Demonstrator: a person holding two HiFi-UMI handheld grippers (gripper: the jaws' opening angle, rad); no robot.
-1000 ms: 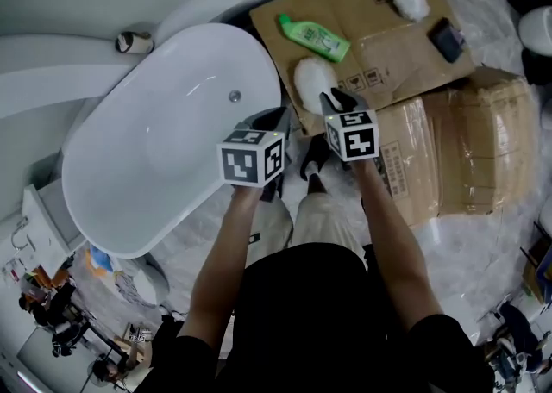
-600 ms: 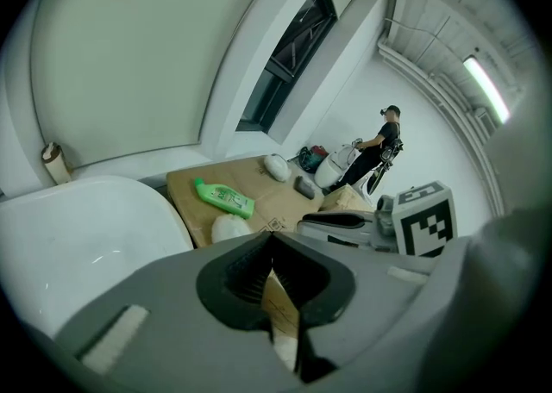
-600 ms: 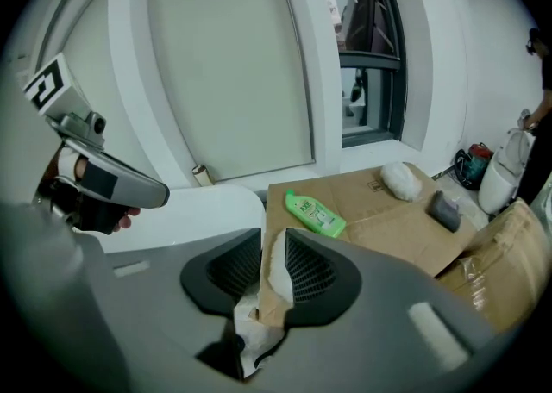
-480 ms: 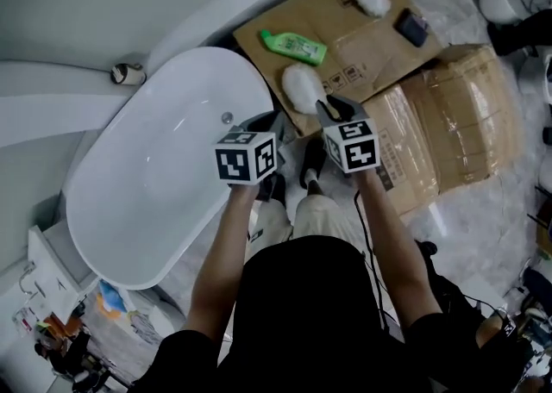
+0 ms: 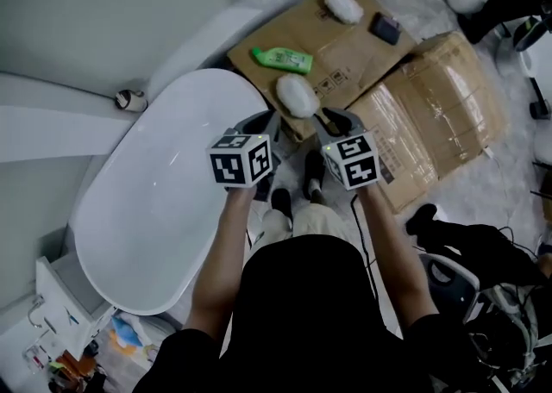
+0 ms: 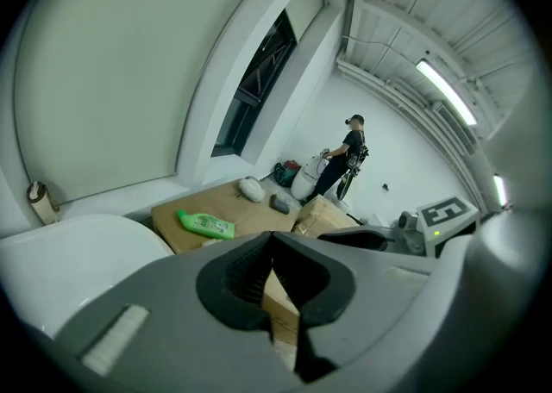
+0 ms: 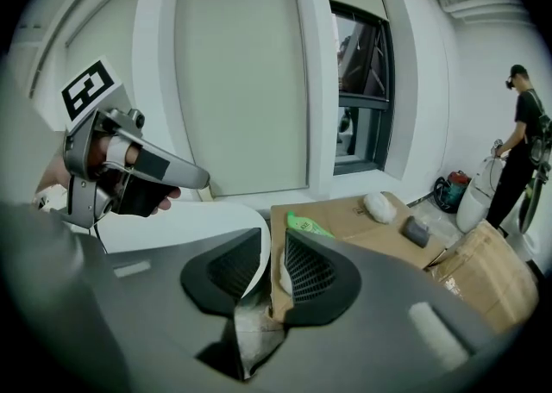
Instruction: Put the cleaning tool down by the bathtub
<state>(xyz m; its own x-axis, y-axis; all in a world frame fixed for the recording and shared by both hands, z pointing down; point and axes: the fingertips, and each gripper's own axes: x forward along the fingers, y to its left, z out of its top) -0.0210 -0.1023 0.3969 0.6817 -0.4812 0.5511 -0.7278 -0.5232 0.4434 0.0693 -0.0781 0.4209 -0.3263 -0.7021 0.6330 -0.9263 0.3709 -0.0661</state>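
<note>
cardboard [image 5: 345,38] beside bathtub [image 5: 155,210] bears green bottle [image 5: 283,59], label unreadable.

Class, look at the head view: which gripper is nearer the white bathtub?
Left. The left gripper sits at the rim of the bathtub. The right gripper is farther out, on the far side of the left one, by the cardboard.

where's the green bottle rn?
Head view, top centre: the green bottle lies on the flattened cardboard just past the bathtub, with a white pad beside it.
</note>
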